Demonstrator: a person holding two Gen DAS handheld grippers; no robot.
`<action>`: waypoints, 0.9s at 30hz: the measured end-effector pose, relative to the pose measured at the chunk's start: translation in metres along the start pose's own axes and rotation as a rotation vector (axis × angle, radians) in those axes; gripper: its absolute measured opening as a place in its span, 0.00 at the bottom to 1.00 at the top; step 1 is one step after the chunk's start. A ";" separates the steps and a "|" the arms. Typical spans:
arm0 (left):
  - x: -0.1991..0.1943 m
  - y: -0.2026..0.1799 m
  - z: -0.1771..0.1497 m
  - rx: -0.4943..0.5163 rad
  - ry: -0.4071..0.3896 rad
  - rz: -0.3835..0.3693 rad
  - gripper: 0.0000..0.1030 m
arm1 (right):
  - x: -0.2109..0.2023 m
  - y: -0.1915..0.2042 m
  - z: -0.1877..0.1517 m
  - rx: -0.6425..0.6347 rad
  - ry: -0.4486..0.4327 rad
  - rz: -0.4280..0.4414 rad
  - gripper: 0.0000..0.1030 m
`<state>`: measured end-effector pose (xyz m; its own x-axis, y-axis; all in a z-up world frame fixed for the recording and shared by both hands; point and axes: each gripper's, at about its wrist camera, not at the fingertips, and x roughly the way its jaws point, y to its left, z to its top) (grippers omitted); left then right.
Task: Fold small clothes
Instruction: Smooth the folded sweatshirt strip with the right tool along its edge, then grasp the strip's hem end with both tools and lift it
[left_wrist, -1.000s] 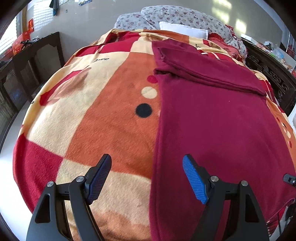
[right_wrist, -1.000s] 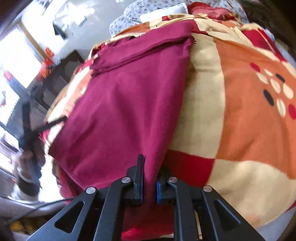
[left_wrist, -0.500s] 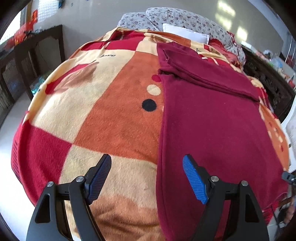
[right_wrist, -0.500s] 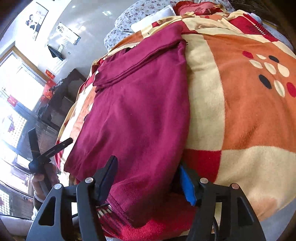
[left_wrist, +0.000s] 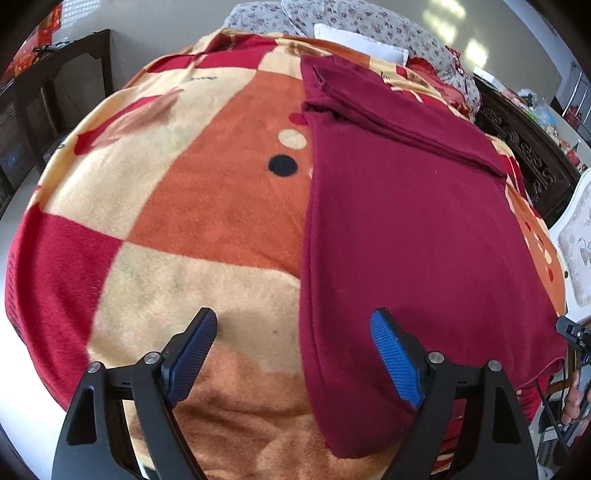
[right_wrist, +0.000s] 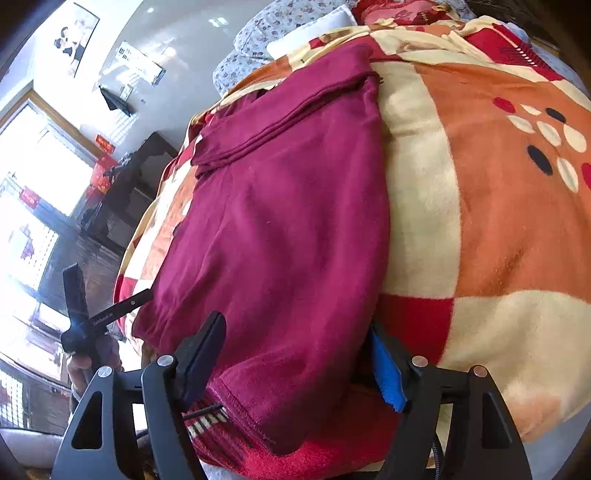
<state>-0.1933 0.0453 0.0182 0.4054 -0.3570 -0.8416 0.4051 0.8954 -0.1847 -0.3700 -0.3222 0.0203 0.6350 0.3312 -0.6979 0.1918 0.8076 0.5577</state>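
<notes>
Garment (left_wrist: 406, 229): solid dark maroon, no print; reads brighter magenta-red in the right wrist view (right_wrist: 288, 206).

Blanket (left_wrist: 192, 206): large blocks of orange, cream and red; one black dot (left_wrist: 282, 165) with a cream dot (left_wrist: 291, 139) beside it; a cluster of cream, black and red ovals (right_wrist: 546, 144) on orange in the right wrist view.

Pillows (left_wrist: 354, 18): grey-white with small dark floral print; a plain white one (left_wrist: 364, 46) in front.

Left tongs (left_wrist: 293, 354): black frame, blue textured pads (left_wrist: 395, 362).

Right tongs (right_wrist: 295, 365): black frame, blue pad (right_wrist: 386, 373) on one finger.

Side furniture (left_wrist: 524, 147): dark brown carved wood.
</notes>
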 end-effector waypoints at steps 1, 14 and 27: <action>0.003 -0.003 0.000 0.014 0.007 0.004 0.82 | 0.001 0.000 -0.001 0.001 0.009 0.004 0.76; 0.016 -0.016 -0.001 0.081 -0.002 0.057 0.92 | -0.001 0.008 -0.011 -0.004 0.071 0.022 0.76; 0.013 -0.017 -0.007 0.081 0.026 0.053 0.94 | 0.004 0.005 -0.010 0.009 0.080 0.057 0.78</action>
<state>-0.2006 0.0270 0.0074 0.4067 -0.3019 -0.8622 0.4490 0.8880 -0.0991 -0.3741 -0.3115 0.0160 0.5832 0.4150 -0.6983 0.1636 0.7820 0.6014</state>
